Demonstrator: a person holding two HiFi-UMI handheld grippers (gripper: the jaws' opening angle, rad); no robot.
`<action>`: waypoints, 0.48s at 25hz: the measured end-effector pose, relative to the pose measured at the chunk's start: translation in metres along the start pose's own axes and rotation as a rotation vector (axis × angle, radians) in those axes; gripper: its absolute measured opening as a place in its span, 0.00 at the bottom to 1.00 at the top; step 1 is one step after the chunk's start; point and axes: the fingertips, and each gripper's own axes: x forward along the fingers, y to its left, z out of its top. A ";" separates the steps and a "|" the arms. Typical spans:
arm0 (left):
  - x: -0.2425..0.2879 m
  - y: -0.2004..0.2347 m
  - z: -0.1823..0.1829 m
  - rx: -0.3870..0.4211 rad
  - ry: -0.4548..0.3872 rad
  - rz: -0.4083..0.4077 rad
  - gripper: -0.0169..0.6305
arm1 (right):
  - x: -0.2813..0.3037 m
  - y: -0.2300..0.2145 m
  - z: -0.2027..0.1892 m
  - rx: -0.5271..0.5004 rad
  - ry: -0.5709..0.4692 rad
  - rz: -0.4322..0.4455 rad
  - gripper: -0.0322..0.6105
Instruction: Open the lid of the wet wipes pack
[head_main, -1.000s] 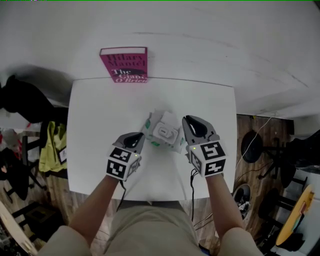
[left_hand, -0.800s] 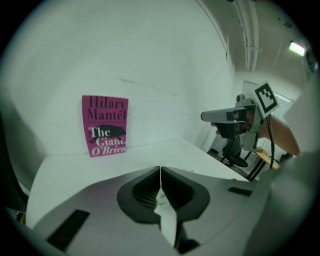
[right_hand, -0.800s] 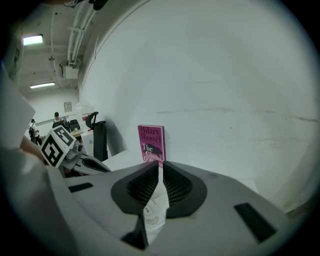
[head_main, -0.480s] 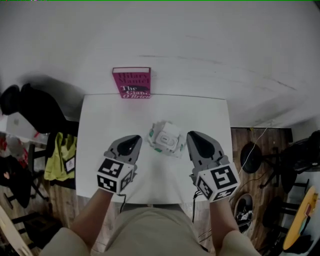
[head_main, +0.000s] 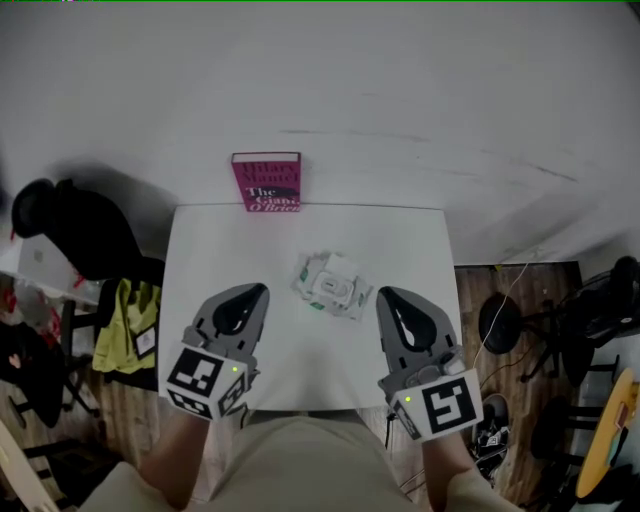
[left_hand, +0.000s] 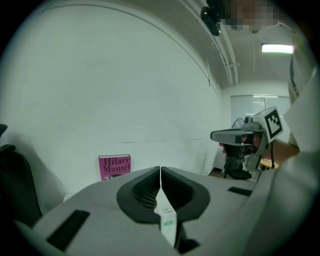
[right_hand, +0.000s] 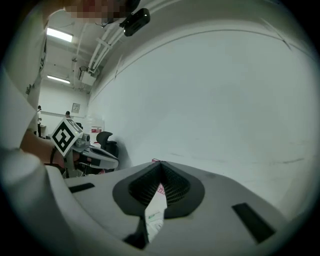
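We're looking down on a white square table (head_main: 220, 250), its far edge against a pale wall (head_main: 400, 90). Near its middle we see the wet wipes pack (head_main: 334, 284), lying flat and a little askew. At the far edge a pink book (head_main: 266, 182) stands upright, seemingly on the tabletop, cover toward us.

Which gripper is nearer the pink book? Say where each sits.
Left. In the head view the left gripper is almost straight below the pink book; the right gripper is farther off, below and well to its right.

The book (head_main: 266, 182) is magenta, the table (head_main: 210, 250) white, the wipes pack (head_main: 334, 284) white-green.
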 end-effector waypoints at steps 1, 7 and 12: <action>-0.006 -0.001 0.005 0.013 -0.009 0.005 0.07 | -0.005 0.003 0.008 -0.016 -0.020 -0.008 0.09; -0.029 -0.001 0.024 0.057 -0.053 0.035 0.07 | -0.020 0.023 0.016 -0.051 -0.022 0.003 0.09; -0.037 0.001 0.025 0.055 -0.083 0.046 0.07 | -0.021 0.037 0.004 -0.013 0.013 0.033 0.09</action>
